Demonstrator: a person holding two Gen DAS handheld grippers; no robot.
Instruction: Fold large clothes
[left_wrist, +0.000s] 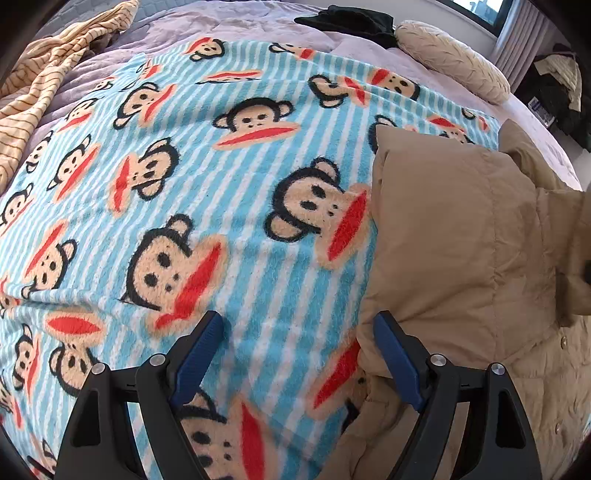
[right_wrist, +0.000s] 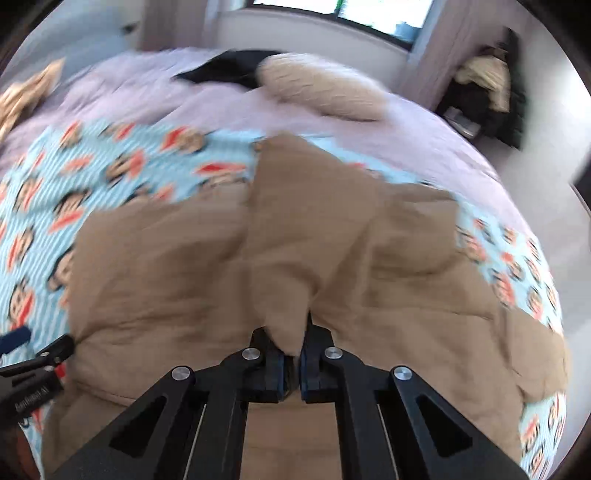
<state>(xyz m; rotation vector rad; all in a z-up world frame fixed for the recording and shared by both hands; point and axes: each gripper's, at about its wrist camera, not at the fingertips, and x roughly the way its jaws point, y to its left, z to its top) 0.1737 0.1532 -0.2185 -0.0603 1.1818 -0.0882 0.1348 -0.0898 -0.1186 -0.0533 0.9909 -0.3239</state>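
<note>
**Puffy tan coat: right pinch holds, left waits beside the edge**

The right gripper (right_wrist: 292, 360) has its jaws pressed together on a raised fold of the coat (right_wrist: 229, 266), the cloth bunching up between the pads. The left gripper (left_wrist: 297, 354) has its jaws spread wide with nothing in them, hovering over the blanket (left_wrist: 207, 155), its right finger (left_wrist: 395, 354) just beside the coat's left edge (left_wrist: 436, 236).

The coat lies on the monkey-print blanket, on the near part of the bed (left_wrist: 236, 26), right of centre in the left view. It looks quilted and padded, with snap buttons along one flap: soft and bulky, probably light for its size, and springy, so folds will likely puff back open. The shell looks smooth and may slip from a shallow pinch. A deep bite on a seam, hem or doubled edge should hold best; a single outer layer may just pull away from the filling.

Farther off lie a pillow (left_wrist: 450, 62), dark clothes (left_wrist: 351, 20) and a striped cloth (left_wrist: 40, 88) at far left.
</note>
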